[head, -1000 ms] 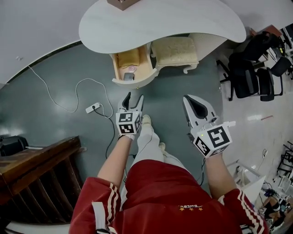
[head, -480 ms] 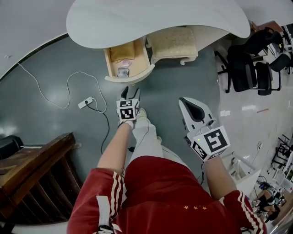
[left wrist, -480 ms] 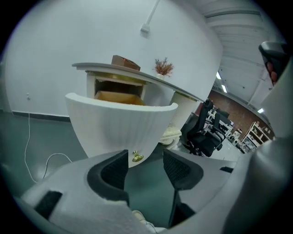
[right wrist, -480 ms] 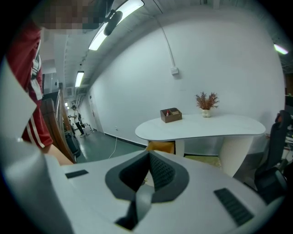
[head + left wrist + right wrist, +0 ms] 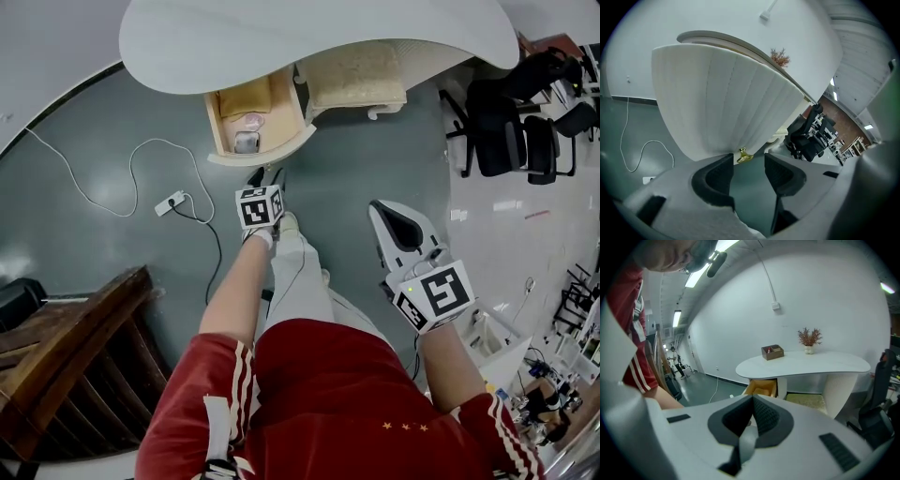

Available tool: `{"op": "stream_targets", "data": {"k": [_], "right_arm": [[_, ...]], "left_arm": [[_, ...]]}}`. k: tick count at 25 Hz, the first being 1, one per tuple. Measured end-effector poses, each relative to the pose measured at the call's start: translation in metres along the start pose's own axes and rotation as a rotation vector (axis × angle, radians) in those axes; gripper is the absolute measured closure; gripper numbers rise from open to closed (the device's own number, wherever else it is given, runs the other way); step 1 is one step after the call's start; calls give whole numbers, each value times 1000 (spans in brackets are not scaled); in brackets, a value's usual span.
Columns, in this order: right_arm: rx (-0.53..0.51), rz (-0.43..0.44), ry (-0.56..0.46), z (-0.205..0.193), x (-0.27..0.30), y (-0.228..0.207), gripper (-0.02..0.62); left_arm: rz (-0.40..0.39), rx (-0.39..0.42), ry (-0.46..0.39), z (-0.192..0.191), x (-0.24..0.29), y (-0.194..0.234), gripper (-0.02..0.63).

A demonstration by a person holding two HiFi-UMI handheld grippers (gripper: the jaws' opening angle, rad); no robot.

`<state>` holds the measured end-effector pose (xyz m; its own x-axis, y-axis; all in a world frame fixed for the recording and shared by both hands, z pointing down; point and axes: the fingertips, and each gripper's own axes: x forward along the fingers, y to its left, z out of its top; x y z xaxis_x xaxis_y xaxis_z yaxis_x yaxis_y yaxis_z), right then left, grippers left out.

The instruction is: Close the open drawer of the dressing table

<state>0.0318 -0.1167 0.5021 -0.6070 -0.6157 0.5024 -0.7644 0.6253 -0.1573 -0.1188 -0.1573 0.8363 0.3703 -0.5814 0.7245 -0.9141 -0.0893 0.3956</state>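
Note:
The white dressing table (image 5: 309,37) stands at the top of the head view, and its drawer (image 5: 221,131) is pulled out toward me. In the left gripper view the drawer's curved, fluted white front (image 5: 731,103) fills the picture, with a small gold knob (image 5: 744,155) at its lower edge. My left gripper (image 5: 266,176) hangs just short of that front. Its jaws are closing, and the knob sits just beyond the gap between the fingertips (image 5: 749,161), untouched. My right gripper (image 5: 398,220) hangs back to the right, shut and empty, facing the table (image 5: 806,364).
Small items (image 5: 246,141) lie in the drawer. A cushioned stool (image 5: 352,75) sits under the table. A power strip with a white cable (image 5: 169,202) lies on the floor at left. There is wooden furniture (image 5: 66,347) at lower left and black office chairs (image 5: 511,122) at right.
My left gripper has gone forward and down to the drawer front, and its jaws have narrowed a little. The right gripper has sunk slightly.

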Motion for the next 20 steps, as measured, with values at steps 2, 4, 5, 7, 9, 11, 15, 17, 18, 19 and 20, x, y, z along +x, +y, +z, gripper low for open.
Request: {"op": "stream_targets", "data": {"k": [2,4,5,7,9,11,15,17,18,19,20], "right_arm": [[7,-8,3,1,3,-2,589],[21,-26,-1,4,5,-6,589],[29,-36,-3,5,4,-9,589],[38,-52,-6,9,3,-13,589],[35,-65,-6,13,2,-16,589],[37,-77,-9,17,3,-17,589],[55,-91,-31,26,7,-12,589],[62,-91,-43,30,11,-8,589],[69,-92,-48,31,13,-7,589],[75,-93,-49,30,15,-6,589],[77,-95,-47,29,16,-6,589]], "left_arm": [[12,-1,12,1,2,6,451],[22,5,29,2,3,9,502],[23,10,37,2,3,9,506],[22,21,52,1,2,8,509],[22,30,64,1,2,7,511],[21,34,71,1,2,7,509],[25,28,73,0,0,8,505],[21,30,68,-1,-1,9,505],[19,31,66,-2,-1,10,505],[16,30,66,-2,-1,10,505],[14,26,67,-2,-1,10,505]]}}
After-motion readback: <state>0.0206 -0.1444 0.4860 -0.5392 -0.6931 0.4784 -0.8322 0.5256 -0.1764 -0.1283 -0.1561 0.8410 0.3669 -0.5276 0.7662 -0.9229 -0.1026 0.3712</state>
